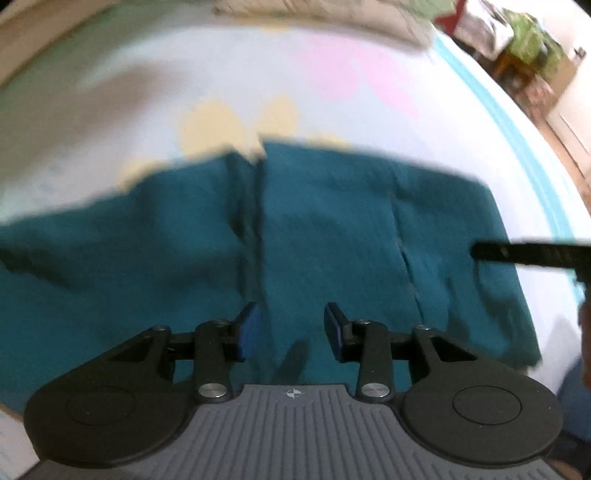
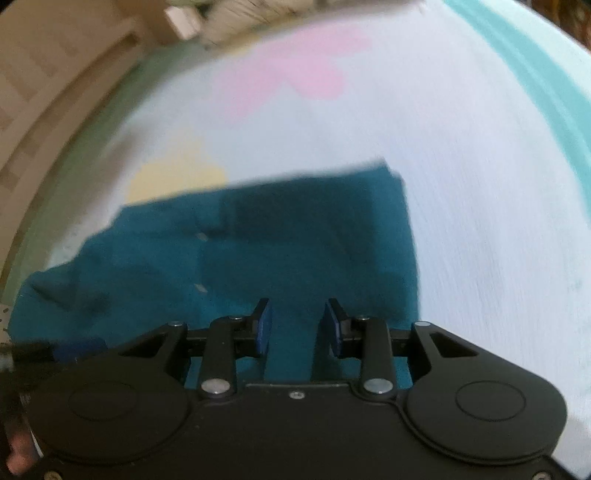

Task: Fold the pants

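Teal pants (image 1: 332, 229) lie spread flat on a white bed sheet (image 1: 258, 74) printed with pale yellow and pink flowers. A centre seam runs down the cloth toward my left gripper (image 1: 291, 332), which hovers over the pants, open, with only flat cloth showing between its blue pads. The right gripper's dark finger (image 1: 528, 254) reaches in from the right edge over the pants' right side. In the right wrist view the pants (image 2: 295, 240) fill the lower middle, their right edge straight. My right gripper (image 2: 297, 328) stands open above them, nothing pinched. The left gripper's finger (image 2: 55, 350) shows at lower left.
Bedding (image 1: 314, 14) lies blurred at the far end of the bed. A turquoise border stripe (image 2: 546, 92) marks the sheet's right edge. Cluttered furniture (image 1: 517, 44) stands beyond the bed's right corner. Pale panelling (image 2: 55, 74) borders the left side. Part of a hand (image 2: 18, 450) shows at bottom left.
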Demonstrator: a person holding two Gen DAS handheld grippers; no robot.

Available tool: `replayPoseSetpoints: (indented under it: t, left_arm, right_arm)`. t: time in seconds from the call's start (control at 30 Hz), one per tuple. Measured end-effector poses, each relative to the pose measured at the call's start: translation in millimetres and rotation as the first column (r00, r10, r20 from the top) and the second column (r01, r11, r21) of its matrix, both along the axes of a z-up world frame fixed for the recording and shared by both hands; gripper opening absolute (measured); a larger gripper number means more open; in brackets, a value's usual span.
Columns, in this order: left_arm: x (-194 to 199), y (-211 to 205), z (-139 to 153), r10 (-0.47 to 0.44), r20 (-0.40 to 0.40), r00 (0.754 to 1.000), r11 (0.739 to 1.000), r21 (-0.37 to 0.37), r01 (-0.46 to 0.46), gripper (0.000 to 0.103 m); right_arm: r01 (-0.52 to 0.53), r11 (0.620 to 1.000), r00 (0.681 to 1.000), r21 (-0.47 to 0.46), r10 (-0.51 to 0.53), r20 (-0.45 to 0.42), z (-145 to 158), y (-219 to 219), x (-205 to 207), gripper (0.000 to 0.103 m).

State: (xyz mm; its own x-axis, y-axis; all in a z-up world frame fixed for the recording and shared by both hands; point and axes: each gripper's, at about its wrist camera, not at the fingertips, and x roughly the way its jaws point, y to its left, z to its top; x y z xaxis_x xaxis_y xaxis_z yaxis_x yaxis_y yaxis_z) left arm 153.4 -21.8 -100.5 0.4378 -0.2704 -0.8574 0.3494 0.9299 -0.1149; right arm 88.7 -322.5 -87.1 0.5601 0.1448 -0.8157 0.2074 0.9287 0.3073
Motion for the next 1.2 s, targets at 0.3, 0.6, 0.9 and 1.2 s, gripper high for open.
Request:
replayPoseSetpoints:
  t: [0.3,0.6,0.9,1.2]
  left_arm:
    - [72,22,9,0.086,0.063,0.994,0.993,0.074,-0.090,0.037]
    - [97,1,-16,-0.018,0.014,1.000,0.995,0.096,0.016,0.037]
    - [120,-12,-20,0.004,0.015,1.000,0.994,0.110,-0.006,0.037]
    - [124,-13,-22,0.015,0.026,1.000,0.994,0.106,-0.017,0.038]
  right_arm:
    - [-0.144,0.989,0.988,0.019,0.142,0.057,3,30,34,0.043]
    - [-0.161,0.986,0.987,0.042,0.160,0.023,-11,35,32,0.043]
    - [-0.176,0.984,0.984,0.015,0.176,-0.001,-18,43,30,0.044]
    - [-0.062,0.995,0.994,-0.080,0.069,0.087,5,24,40,0.044]
